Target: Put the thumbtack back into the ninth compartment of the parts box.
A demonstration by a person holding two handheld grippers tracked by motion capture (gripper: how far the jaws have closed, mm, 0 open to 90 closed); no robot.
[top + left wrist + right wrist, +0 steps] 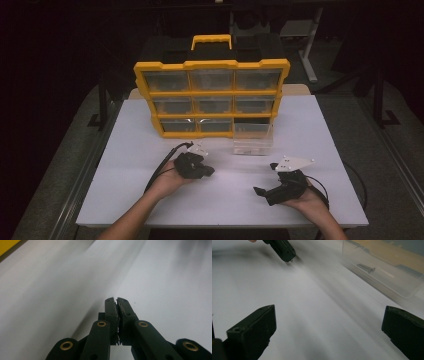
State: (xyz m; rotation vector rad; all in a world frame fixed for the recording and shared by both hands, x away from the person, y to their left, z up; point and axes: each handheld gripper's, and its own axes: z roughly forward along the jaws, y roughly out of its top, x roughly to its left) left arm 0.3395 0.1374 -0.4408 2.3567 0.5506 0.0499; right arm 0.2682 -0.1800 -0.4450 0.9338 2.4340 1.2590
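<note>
Two grippers sit low over the white table (150, 200), both on the near side of the clear plastic drawer (253, 141), which serves as the landmark here. The right gripper (266, 181) is nearest the person, a little right of the drawer and well short of it; its jaws stand wide apart with bare tabletop between them. The left gripper (209, 171) lies left of the drawer and somewhat closer to it, its jaws clenched pad to pad, nothing visible between them in the left gripper view (116, 300).

The drawer itself stands on the table, pulled out of its slot, a see-through rectangular tub with thin walls. In the right gripper view a single small metal screw (366, 268) lies on its floor. Directly behind the drawer, touching or nearly so, stands the yellow-framed organizer cabinet (212, 64), with three rows of translucent drawers and a yellow carry handle on top; its lower right slot is vacant.
</note>
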